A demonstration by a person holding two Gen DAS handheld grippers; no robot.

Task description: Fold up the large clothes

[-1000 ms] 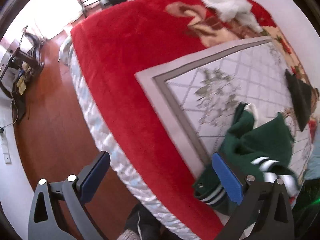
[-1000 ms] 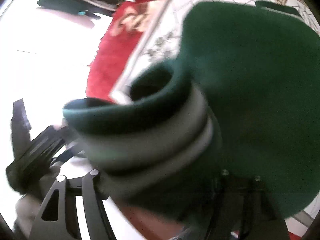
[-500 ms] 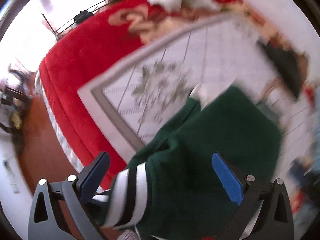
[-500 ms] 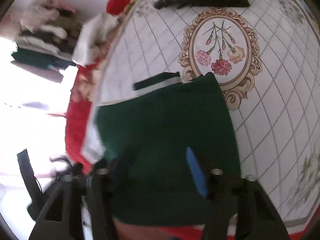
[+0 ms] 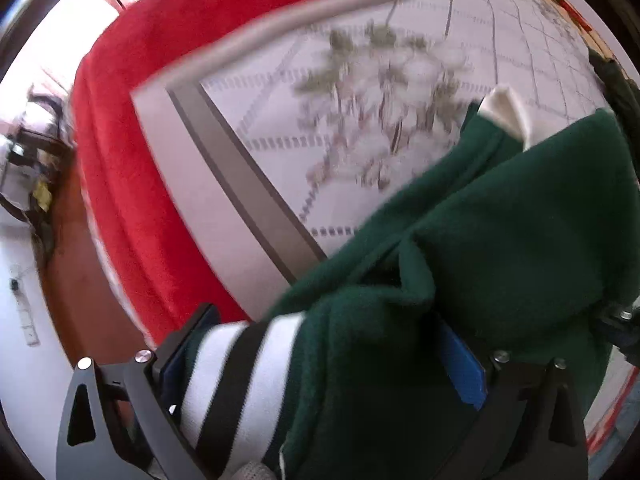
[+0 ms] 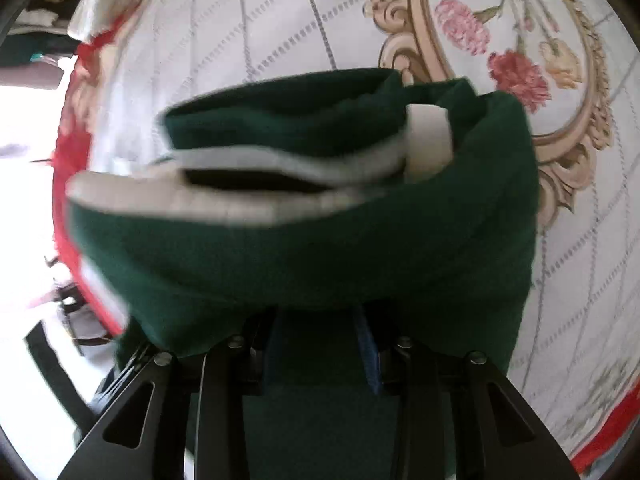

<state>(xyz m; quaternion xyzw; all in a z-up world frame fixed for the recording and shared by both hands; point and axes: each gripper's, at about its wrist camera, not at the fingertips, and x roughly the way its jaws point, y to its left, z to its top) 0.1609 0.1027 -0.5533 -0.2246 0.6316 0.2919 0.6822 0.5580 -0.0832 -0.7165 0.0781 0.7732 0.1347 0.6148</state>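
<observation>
Basically green garment (image 5: pixel 500 240) lies bunched on the bed (image 5: pixel 132 152), lower right of frame. Left claw (image 5: pixel 320 364) wide, straddling the striped cuff (image 5: pixel 240 364); right claw (image 6: pixel 320 356) has just been narrowing onto cloth. Risk: thick bunch slips, or grabs extra layers.

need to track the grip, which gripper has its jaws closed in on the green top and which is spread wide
The right gripper: its jaws sit narrow, closing on the green top. The left gripper stands wide, cloth between.

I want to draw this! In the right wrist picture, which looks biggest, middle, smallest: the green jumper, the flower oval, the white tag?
1. Green jumper, though it is nearest the camera, which enlarges it.
2. Flower oval.
3. White tag.
</observation>
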